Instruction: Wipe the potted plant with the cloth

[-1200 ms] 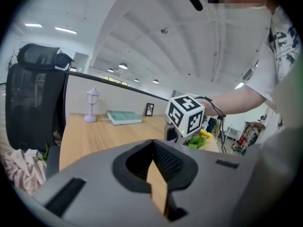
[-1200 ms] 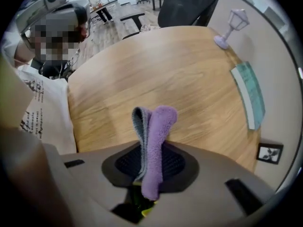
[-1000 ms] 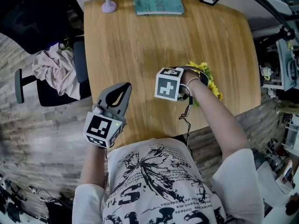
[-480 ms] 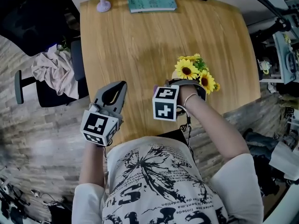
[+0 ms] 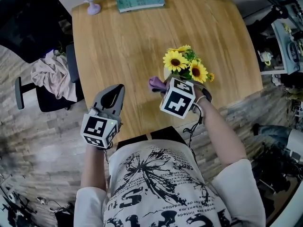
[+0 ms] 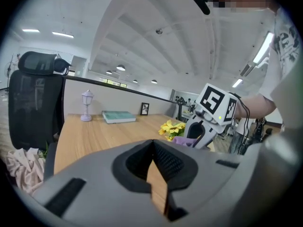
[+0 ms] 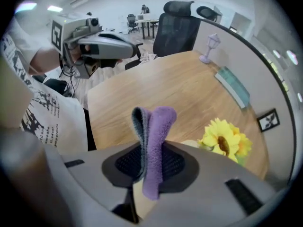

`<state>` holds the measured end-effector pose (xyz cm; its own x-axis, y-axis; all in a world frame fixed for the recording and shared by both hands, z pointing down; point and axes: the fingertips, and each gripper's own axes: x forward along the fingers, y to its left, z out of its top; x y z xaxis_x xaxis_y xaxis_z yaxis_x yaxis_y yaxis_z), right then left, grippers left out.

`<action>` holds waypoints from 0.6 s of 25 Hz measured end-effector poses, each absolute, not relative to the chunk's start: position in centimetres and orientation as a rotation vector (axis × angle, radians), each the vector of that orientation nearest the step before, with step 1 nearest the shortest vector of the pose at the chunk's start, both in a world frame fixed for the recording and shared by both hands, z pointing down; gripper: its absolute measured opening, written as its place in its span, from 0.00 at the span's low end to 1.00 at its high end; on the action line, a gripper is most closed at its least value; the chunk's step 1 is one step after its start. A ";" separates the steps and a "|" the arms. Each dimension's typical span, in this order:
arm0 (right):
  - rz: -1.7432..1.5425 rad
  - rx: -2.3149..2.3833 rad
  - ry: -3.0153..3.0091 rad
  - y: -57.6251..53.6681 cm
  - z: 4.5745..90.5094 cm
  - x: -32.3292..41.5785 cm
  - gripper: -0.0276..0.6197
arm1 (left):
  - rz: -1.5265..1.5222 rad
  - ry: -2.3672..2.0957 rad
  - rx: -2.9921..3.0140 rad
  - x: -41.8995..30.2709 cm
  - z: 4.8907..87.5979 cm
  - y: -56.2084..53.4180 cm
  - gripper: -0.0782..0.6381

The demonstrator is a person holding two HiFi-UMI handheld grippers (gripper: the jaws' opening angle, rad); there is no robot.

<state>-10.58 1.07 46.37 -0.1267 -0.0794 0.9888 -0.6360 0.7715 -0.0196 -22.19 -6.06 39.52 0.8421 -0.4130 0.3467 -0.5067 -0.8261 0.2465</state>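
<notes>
Quick change over about a second: the right gripper (image 7: 150, 162) had been parked right on top of the potted plant (image 5: 185, 69), with most of the flowers covered. It was then pulled back toward the person and lifted a bit. By this moment the sunflowers (image 5: 176, 60) were in plain view beyond it, with the plant sat on the desk (image 5: 128, 46) toward its near right side.

The cloth (image 5: 156, 83) was kept pinched throughout. The jaws were closed on it, and a purple fold was seen sticking up out of them in the right gripper view. In the head view a bit of it was seen poking out just beside the pot, on its left. Whether it was touching the pot at that point couldn't be told.

The left gripper (image 5: 113, 91) was hardly involved. Its jaws were shut tight with nothing between them, and it was held over the near edge of the desk, well apart from the plant.

What it probably meant: one wiping pass over the top looked finished, and the cloth was likely being brought round for the pot's side or the leaves. The job couldn't be called done from this.
</notes>
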 end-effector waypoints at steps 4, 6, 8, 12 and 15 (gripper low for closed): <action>0.644 0.686 -1.734 2.7 45.2 -9.5 0.17 | 0.421 -0.668 2.690 -20.1 39.9 -5.0 0.12; 0.727 0.754 -1.774 4.3 45.1 -8.4 0.17 | 0.436 -0.621 2.686 -18.6 40.6 -4.2 0.12; 0.816 0.806 -1.802 6.1 45.6 -6.9 0.17 | 0.453 -0.522 2.698 -16.4 41.6 -3.2 0.19; 0.979 0.845 -1.807 9.7 47.0 -3.3 0.17 | 0.545 -0.279 2.792 -11.2 44.4 -1.3 0.66; 1.033 0.899 -1.769 11.3 48.0 -0.2 0.17 | 0.602 -0.152 2.867 -7.9 45.9 -0.9 0.86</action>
